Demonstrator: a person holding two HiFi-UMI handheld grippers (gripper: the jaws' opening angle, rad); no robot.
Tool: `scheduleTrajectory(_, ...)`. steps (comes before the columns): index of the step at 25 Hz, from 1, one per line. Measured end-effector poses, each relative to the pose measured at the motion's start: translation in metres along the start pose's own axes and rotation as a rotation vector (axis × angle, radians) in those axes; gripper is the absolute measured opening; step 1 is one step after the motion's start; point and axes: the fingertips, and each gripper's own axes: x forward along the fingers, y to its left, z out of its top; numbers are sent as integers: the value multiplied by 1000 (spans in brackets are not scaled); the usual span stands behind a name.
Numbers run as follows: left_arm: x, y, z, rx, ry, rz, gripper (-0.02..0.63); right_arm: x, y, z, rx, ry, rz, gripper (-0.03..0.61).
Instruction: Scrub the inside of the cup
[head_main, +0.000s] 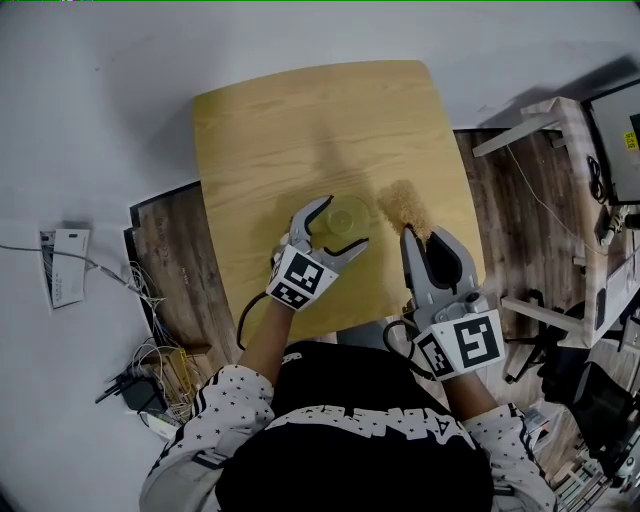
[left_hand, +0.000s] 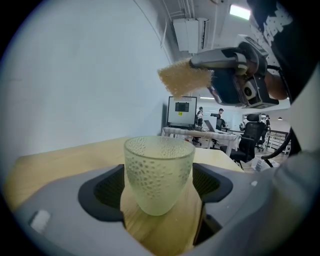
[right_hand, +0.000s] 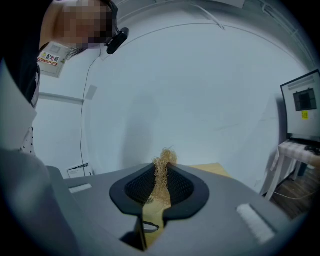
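Cup (head_main: 347, 212) stands on the table (head_main: 270, 130), clasped by the left tongs (head_main: 342, 222); right tongs (head_main: 422, 236) pinch a fibrous scrubber (head_main: 404, 204) nearby.

cup (head_main: 347, 217) mouth open upward, nothing over it; left gripper (head_main: 345, 221) jaws close against both sides; sponge (head_main: 405, 205) in right gripper (head_main: 421, 236) up at right; far table (head_main: 270, 130) free
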Motion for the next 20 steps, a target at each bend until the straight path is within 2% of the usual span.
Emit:
scheduleTrajectory(6,4,-1,-2,-4,16,-7,407,-5,-2,-3,6,4,-15,69)
scheduleTrajectory(9,3,1,-3,-1,19,1,375,-8,-3,-3,9,1,-20,69)
scheduleTrajectory(13,3,1,-2,2,20,0,373,-8,-4,-2,10,-4,-23,69)
scheduleTrajectory(20,-5,-5,0,65,32,-2,368,-9,0,-4,8,-2,-22,69)
